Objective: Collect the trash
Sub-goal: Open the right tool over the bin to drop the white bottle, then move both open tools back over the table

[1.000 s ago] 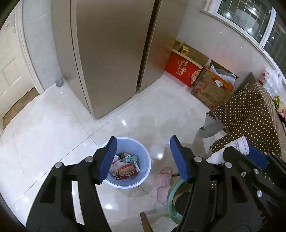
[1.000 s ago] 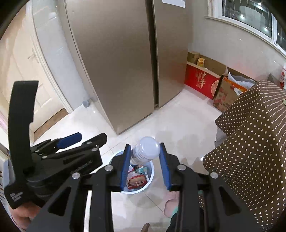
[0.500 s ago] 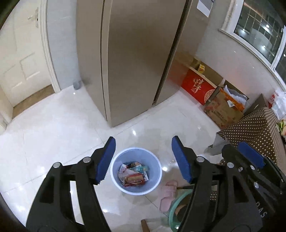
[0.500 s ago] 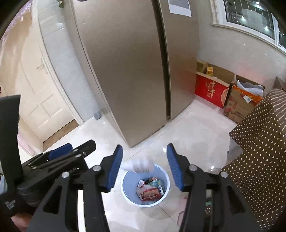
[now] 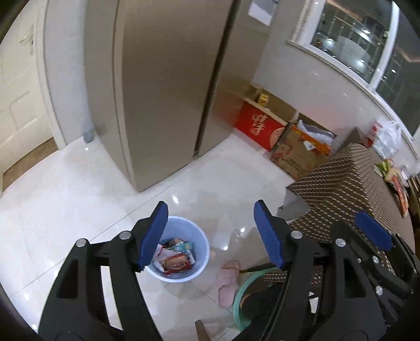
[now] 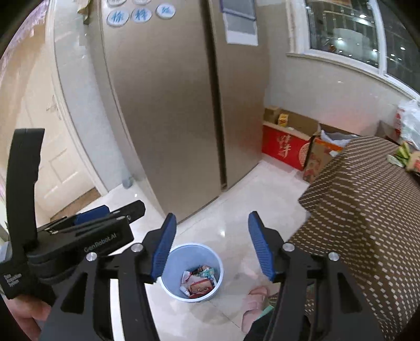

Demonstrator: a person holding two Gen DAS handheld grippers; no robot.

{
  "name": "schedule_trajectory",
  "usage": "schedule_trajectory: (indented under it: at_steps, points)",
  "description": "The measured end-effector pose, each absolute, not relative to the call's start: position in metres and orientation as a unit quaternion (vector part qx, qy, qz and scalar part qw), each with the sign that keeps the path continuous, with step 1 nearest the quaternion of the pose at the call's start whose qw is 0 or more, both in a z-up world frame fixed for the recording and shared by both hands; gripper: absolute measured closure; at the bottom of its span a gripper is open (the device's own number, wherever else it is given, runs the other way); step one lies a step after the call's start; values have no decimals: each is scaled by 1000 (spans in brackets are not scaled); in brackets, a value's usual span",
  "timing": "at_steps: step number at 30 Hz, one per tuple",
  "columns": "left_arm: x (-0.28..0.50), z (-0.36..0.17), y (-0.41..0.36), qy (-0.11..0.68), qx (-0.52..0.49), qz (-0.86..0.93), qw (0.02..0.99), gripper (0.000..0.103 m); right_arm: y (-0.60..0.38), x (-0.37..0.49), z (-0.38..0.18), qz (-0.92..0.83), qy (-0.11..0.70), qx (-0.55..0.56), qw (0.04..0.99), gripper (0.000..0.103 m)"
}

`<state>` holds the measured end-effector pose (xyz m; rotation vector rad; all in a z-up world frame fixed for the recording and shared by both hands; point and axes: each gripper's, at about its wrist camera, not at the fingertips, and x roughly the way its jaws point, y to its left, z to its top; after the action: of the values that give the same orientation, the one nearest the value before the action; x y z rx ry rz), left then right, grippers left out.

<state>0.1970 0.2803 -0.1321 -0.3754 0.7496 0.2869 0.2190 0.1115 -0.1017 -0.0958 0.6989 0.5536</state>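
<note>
Glossy pale floor tiles point(image 5: 78, 199) reflect ceiling lights in a kitchen with a tall brushed-metal fridge point(image 6: 168, 105), a white door point(image 5: 15, 99) and a window point(image 6: 341, 31). 3 round magnets point(image 6: 139, 13) with blue characters sit on the fridge. A red box point(image 6: 284, 148) with gold characters stands by the wall, near a brown dotted tablecloth point(image 6: 367, 209). "GenRobot.AI" is printed on the left gripper point(image 5: 210, 230); its blue ribbed jaws are wide and empty, as are those of the right gripper point(image 6: 210, 244). The round pale-blue bin point(image 6: 193, 271) on the floor holds the trash point(image 6: 199, 283), beside pink slippers point(image 5: 227, 280).
</note>
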Motion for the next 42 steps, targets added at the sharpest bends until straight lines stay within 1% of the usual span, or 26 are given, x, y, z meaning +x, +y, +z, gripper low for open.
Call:
schedule_trajectory:
  at_steps: [6, 11, 19, 22, 33, 42]
  points:
    - [185, -112, 240, 346, -159, 105, 919, 34, 72, 195, -83, 242, 315, -32, 917, 44]
    - [177, -95, 208, 333, -137, 76, 930, 28, 36, 177, -68, 220, 300, -24, 928, 42]
    - [181, -78, 147, 327, -99, 15, 940, 27, -27, 165, -56, 179, 284, -15, 942, 41]
    - [184, -76, 127, 326, -86, -3, 941, 25, -50, 162, -54, 165, 282, -5, 945, 41]
    - [238, -54, 48, 341, -24, -72, 937, 24, -125, 178, -55, 108, 296, 16, 949, 40]
    - [296, -67, -5, 365, 6, -88, 927, 24, -192, 225, -72, 40, 315, 17, 948, 40]
